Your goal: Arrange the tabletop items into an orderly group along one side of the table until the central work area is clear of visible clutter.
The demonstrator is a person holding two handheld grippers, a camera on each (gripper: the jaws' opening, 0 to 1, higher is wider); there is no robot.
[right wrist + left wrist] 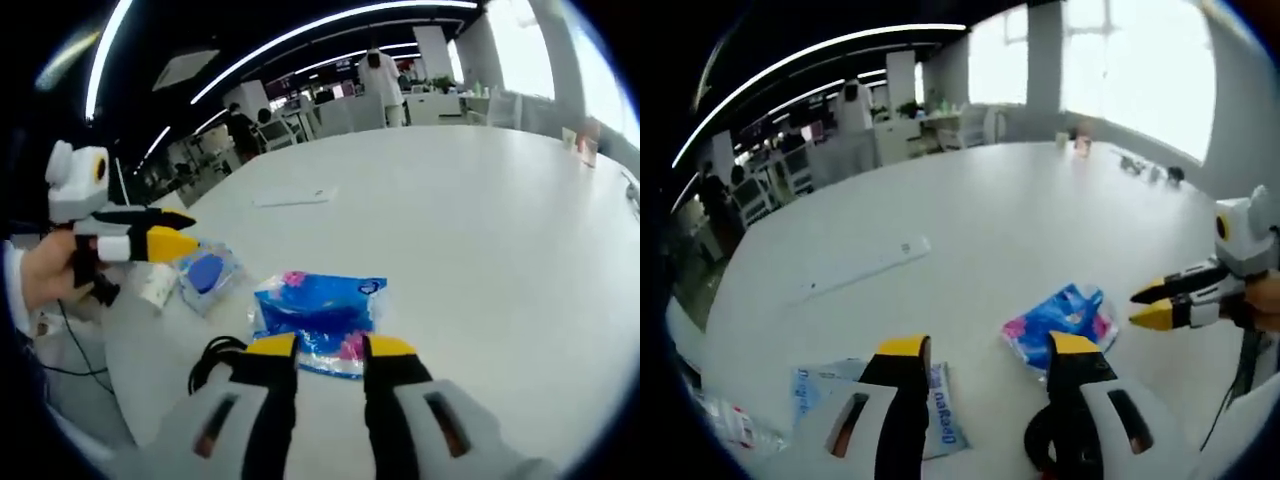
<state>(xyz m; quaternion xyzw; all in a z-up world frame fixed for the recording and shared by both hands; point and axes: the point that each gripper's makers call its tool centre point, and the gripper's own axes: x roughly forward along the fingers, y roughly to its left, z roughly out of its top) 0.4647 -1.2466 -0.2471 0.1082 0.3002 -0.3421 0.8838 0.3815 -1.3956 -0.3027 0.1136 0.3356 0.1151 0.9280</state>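
Pouch (320,312), blue plastic with pink printing, glossy and crinkled, soft-sided and flat on the white table (480,220); we read it as the item in hand, since it lies just ahead of the right gripper (331,347), whose yellow-tipped jaws stand parted with nothing between them, lined up as if to close on its near edge. In the left gripper view the same pouch (1060,322) sits ahead and to the right of the left gripper (990,348), whose jaws are also spread and empty. Sachet (872,395), pale blue with dark lettering, lies flat and partly under the left gripper's left jaw. Second small packet (208,275), clear wrap over a blue content, rests left of the pouch near the table's edge, beside a whitish roll-like item (155,285) we cannot identify. Black cable (215,358) loops on the table just left of the right gripper. White strip (865,268), long and flat, lies apart toward the middle of the table. We judge that these items cluster near one edge because grouping is under way, with the strip not yet gathered.
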